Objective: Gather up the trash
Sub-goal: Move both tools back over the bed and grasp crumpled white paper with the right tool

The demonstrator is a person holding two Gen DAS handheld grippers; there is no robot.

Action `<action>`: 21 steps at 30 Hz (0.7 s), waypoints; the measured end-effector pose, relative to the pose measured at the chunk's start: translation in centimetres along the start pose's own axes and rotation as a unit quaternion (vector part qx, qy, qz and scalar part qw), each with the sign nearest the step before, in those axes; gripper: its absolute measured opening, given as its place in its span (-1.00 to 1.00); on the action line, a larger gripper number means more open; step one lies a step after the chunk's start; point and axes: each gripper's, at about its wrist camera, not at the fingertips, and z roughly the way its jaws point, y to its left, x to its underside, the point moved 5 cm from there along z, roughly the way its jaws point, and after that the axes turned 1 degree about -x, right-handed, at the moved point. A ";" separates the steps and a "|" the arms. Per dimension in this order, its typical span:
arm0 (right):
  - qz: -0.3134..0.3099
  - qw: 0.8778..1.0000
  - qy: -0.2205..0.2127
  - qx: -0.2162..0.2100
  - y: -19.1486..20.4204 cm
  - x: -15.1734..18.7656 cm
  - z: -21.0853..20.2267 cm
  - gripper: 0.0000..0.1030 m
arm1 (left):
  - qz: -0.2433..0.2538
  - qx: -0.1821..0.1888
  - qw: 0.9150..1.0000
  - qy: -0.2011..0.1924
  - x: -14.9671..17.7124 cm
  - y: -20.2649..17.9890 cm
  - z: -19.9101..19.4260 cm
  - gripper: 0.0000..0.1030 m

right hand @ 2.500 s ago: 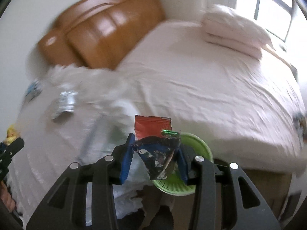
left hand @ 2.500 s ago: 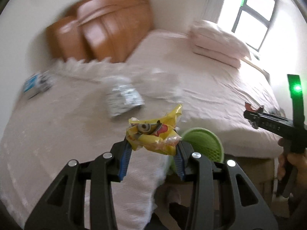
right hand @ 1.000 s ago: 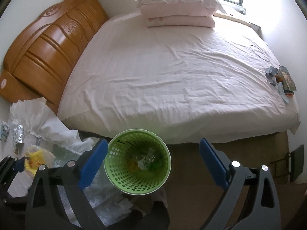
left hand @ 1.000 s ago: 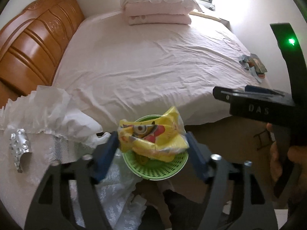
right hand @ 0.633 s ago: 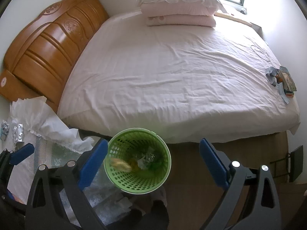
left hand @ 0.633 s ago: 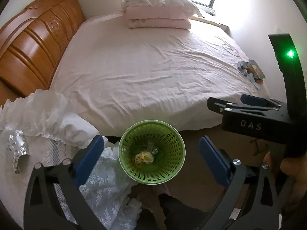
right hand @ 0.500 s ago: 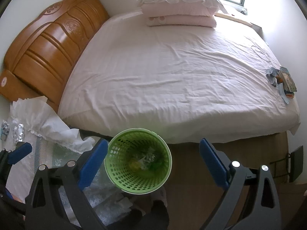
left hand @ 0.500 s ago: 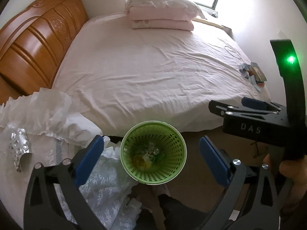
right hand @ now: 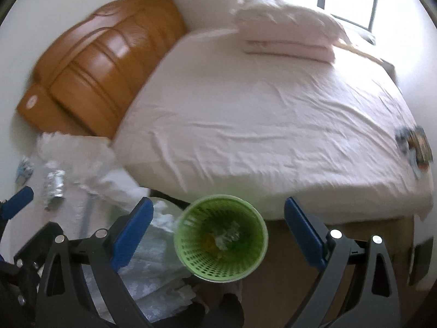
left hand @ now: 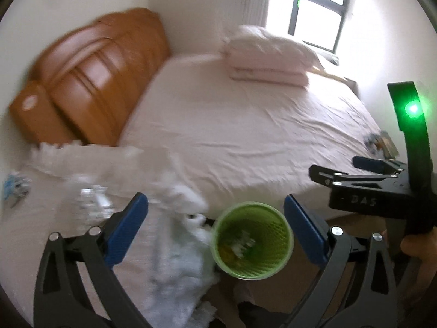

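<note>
Now the bed fills both views, with the green bin at its near edge holding the dropped wrappers. Both the left gripper and right gripper have just spread their jaws wide and empty, so these pieces are done. Foil scrap waits left; crumpled white cloth lies between.

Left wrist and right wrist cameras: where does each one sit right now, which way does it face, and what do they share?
Left wrist: on the left gripper, angled down at the green basket and bed; its open jaws show, with the right gripper and a hand.
Right wrist: on the right gripper, facing likewise; open jaws show, a left pad at the left edge.
Shared: basket, bed, headboard, pillows.
</note>
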 end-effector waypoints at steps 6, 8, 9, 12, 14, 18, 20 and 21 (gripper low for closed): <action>-0.069 0.996 -0.017 -0.050 8.9 -2.4 -0.5 0.95 | -0.077 -0.086 0.993 -0.020 1.5 9.4 -3.3 0.85; -0.093 0.993 -0.019 -0.069 11.8 -2.9 -0.5 0.95 | -0.107 -0.112 0.988 -0.021 2.6 12.8 -4.2 0.85; -0.110 0.990 -0.019 -0.082 14.1 -3.1 -0.5 0.95 | -0.125 -0.128 0.984 -0.021 3.3 14.7 -4.8 0.85; -0.151 0.982 -0.017 -0.115 19.6 -3.2 -0.3 0.95 | -0.163 -0.166 0.972 -0.017 5.1 19.2 -5.7 0.85; -0.172 0.976 -0.012 -0.131 22.4 -3.0 -0.1 0.95 | -0.194 -0.192 0.962 -0.011 7.0 22.7 -6.4 0.85; -0.220 0.961 0.009 -0.167 29.4 -1.9 1.1 0.95 | -0.250 -0.230 0.940 0.006 10.7 28.8 -7.0 0.85; -0.249 0.951 0.021 -0.185 33.5 -1.1 2.0 0.95 | -0.273 -0.245 0.930 0.015 12.4 31.2 -7.2 0.85; -0.255 0.948 0.024 -0.187 34.5 -0.7 2.3 0.95 | -0.286 -0.252 0.924 0.020 13.3 32.7 -7.3 0.85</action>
